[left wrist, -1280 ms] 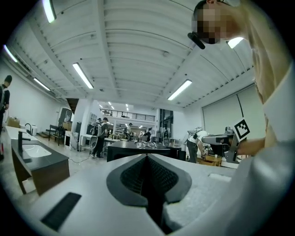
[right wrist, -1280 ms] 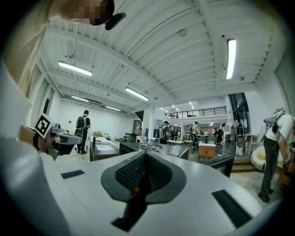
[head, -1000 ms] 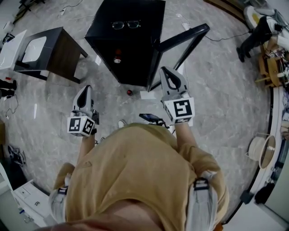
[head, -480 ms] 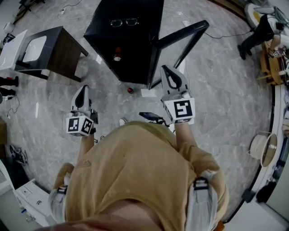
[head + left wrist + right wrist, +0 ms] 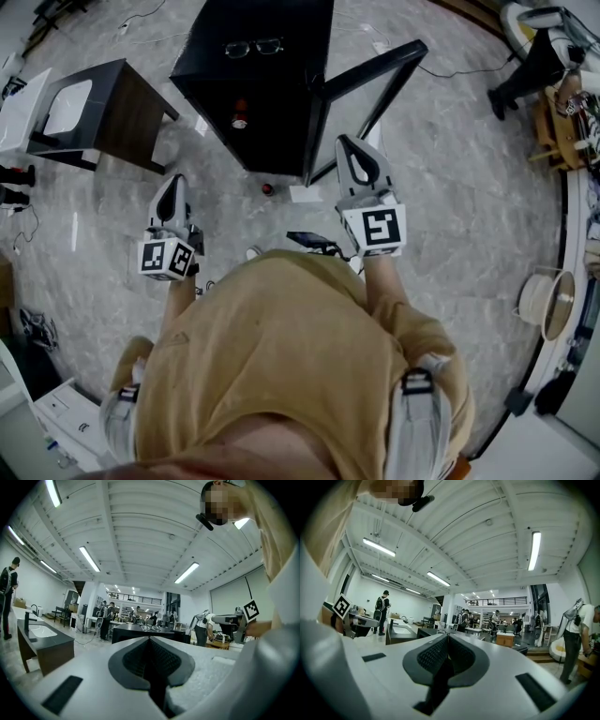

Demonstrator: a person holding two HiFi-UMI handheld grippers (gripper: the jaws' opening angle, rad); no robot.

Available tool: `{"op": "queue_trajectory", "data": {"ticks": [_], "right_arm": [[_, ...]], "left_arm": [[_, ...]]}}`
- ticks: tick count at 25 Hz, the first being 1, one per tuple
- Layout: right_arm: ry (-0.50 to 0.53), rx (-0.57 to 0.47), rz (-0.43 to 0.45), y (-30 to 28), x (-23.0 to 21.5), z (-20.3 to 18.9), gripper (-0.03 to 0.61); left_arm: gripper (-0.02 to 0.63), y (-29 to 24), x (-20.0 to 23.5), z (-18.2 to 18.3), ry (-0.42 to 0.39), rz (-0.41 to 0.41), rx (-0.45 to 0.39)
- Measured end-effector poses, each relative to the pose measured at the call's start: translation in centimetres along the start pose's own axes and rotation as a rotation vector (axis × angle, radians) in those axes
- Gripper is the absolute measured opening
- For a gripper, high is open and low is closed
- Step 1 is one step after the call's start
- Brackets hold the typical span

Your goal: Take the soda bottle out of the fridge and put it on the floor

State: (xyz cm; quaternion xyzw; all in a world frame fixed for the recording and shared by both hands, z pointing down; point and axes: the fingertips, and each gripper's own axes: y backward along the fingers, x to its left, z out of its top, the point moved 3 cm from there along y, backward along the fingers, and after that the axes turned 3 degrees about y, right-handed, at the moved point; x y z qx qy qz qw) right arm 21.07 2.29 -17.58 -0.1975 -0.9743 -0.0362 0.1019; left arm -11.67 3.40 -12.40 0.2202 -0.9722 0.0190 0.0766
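The black fridge stands on the floor ahead of me with its door swung open to the right. A red and white thing shows in its dark inside. A small red-topped thing, perhaps the soda bottle seen from above, stands on the floor just before the fridge. My left gripper is shut and empty, left of that red top. My right gripper is shut and empty, close to the open door's lower edge. Both gripper views look level across the room, with the left gripper and right gripper closed.
A pair of glasses lies on top of the fridge. A dark side table with a white inset stands to the left. A white card lies on the floor by the door. Cables, a spool and racks line the right side.
The fridge and floor have slid slightly up and left in the head view. Both grippers stay shut and empty, nearly where they were.
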Motion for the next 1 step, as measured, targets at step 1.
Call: {"op": "queue_trajectory", "data": {"ticks": [1], "right_arm": [[0.001,-0.001,0.0,0.0,0.06,0.04,0.0]], "left_arm": [[0.003,0.02,0.07,-0.01,0.003,0.001,0.0]]}}
